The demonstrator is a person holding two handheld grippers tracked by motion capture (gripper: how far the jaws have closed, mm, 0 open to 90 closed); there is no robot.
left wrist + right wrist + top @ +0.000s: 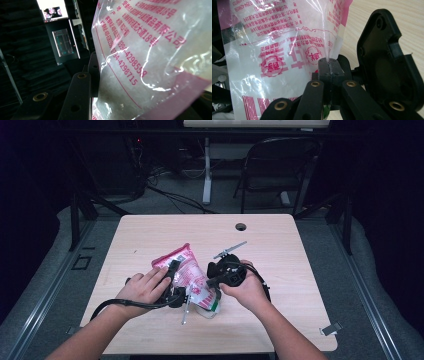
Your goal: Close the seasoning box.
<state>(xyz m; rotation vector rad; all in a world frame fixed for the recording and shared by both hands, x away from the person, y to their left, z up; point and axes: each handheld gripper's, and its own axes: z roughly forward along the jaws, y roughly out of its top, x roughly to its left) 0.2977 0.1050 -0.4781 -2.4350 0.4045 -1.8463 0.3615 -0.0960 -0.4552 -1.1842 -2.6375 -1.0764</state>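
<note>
Both grippers hold one plastic bag (186, 272) just above the wooden table (280, 250), so I judge the step in hand is pulling it open. The right gripper (329, 65) has its jaws pressed together on a thin edge of the film. The left gripper (172, 282) clamps the bag's other side, its jaws partly closed around it. The bag is clear, glossy and wrinkled, with pink borders and red print. Next, I think, the hands must pull apart steadily without letting the slippery film slide out.
</note>
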